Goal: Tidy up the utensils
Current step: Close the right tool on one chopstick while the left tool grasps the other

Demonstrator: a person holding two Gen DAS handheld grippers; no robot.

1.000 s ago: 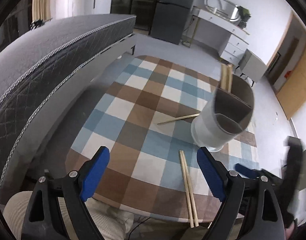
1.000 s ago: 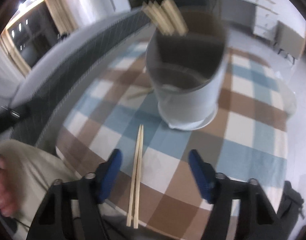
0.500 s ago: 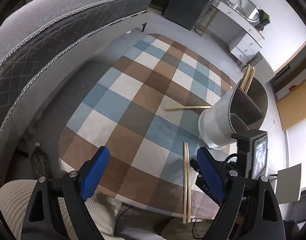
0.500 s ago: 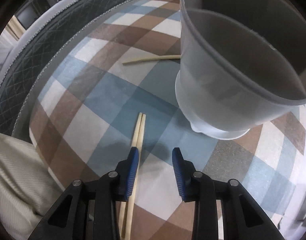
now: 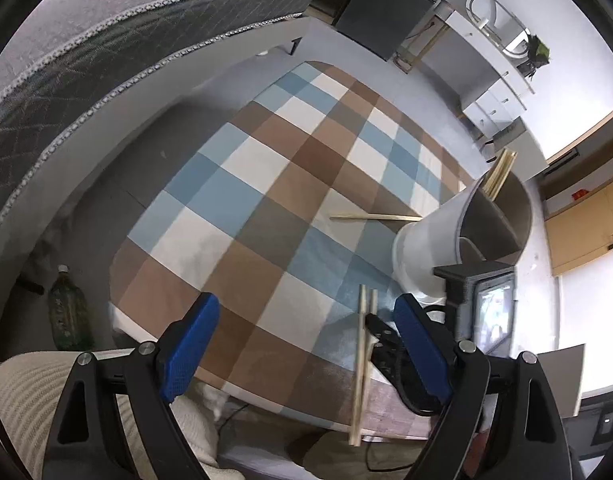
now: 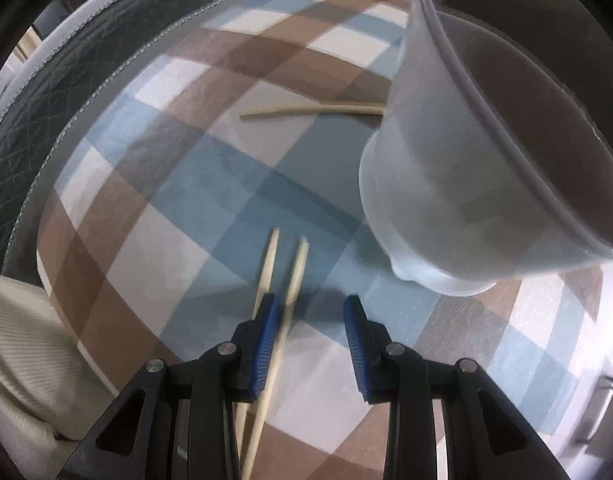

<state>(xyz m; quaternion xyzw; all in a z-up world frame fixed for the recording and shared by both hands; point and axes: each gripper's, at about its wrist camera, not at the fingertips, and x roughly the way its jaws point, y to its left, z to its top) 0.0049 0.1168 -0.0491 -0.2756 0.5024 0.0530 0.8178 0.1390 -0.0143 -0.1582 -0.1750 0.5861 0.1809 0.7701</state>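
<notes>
A round table draped in a checked cloth (image 5: 266, 208) of blue, brown and cream squares fills the middle of the room. To one side runs a grey quilted mattress (image 5: 106, 40) on a pale bed frame, close beside the table. On the floor near the bed stands a green plastic bottle (image 5: 68, 312). Against the far white wall sits a white dresser (image 5: 490, 92) with drawers, a dark cabinet (image 5: 378, 12) to its left, and a wooden door (image 5: 582, 232) off to the right.

On the cloth stands a grey utensil holder (image 5: 438, 236) with divided compartments; several chopsticks in the holder (image 5: 500, 174) poke out of its far compartment. A single chopstick (image 5: 374, 217) lies flat on the cloth, one end running behind the holder's base. Nearer the table's edge lies a pair of chopsticks (image 5: 362, 344), side by side, their near ends reaching past the cloth's rim.

The left gripper (image 5: 302, 344) hangs above the near edge of the table, its blue fingers spread wide and holding nothing. The right gripper (image 6: 310, 336) sits low over the cloth, its fingers (image 6: 264, 340) parted; one stick of the pair passes between them, against the left finger, while the other lies outside it. Whether the pads touch the wood I cannot tell through the blur.
</notes>
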